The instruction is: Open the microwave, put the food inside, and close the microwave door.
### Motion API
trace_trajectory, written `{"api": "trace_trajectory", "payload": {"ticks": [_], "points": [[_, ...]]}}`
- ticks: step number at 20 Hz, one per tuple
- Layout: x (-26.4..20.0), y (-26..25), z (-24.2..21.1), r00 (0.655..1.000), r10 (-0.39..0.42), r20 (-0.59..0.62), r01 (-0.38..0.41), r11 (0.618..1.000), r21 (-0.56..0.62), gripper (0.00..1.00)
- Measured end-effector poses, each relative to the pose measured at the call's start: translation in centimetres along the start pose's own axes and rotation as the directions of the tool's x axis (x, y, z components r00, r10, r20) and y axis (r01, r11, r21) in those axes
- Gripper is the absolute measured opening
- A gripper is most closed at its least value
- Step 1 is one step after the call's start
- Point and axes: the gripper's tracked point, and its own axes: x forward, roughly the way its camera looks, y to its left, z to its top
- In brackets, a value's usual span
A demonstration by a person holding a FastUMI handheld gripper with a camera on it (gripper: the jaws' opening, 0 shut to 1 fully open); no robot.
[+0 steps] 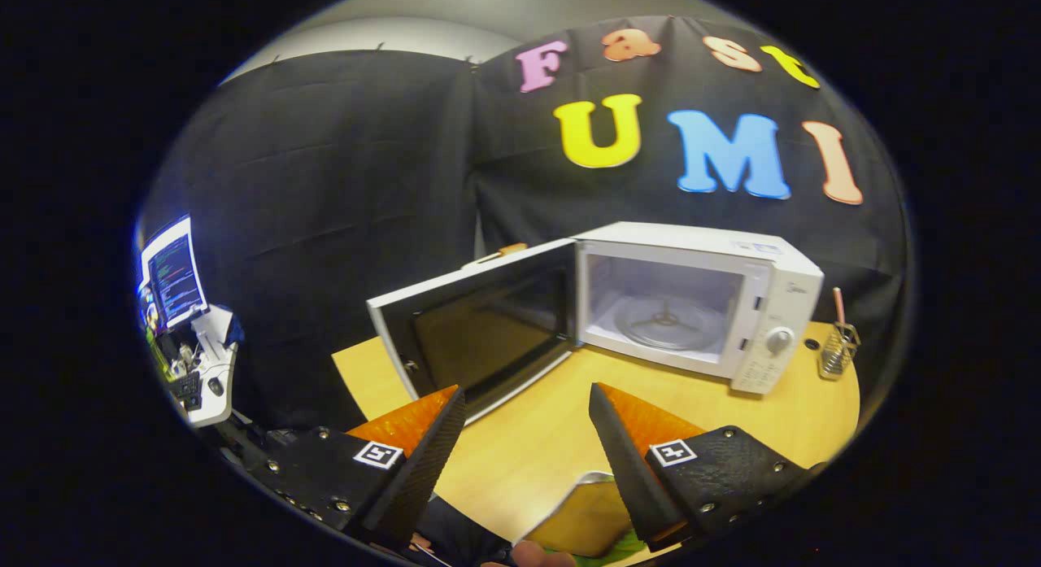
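Observation:
A white microwave (773,307) stands on a wooden table (537,445), beyond my fingers. Its door (480,323) is swung wide open to the left, with the dark window facing me. Inside the cavity a glass turntable (667,319) lies bare. My gripper (527,400) is open, with nothing between its fingers, a short way in front of the door's lower edge. Just below the fingers, at the table's near edge, I see part of a pale plate or tray (581,510) with something green (630,547) on it, mostly hidden.
A small wire holder (838,351) with a pink stick stands on the table right of the microwave. A desk with a monitor (172,282) and keyboard sits far left, off the table. A fingertip (533,556) shows near the plate.

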Motion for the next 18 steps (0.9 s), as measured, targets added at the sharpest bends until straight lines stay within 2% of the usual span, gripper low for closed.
{"api": "trace_trajectory", "payload": {"ticks": [3, 6, 11, 14, 18], "points": [[-3.4, -5.1, -1.7, 0.992, -0.101, -0.079, 0.108, 0.989, 0.101, 0.95], [-4.6, -7.5, -5.6, 0.969, -0.116, -0.216, 0.157, 0.971, 0.182, 0.97], [-4.1, -6.4, -11.3, 0.922, -0.005, -0.388, 0.14, 0.936, 0.322, 0.97], [-3.4, -5.7, -13.3, 0.893, 0.034, -0.449, 0.135, 0.931, 0.34, 0.97], [-2.5, -5.5, -14.7, 0.876, 0.067, -0.477, 0.126, 0.924, 0.361, 0.96]]}}
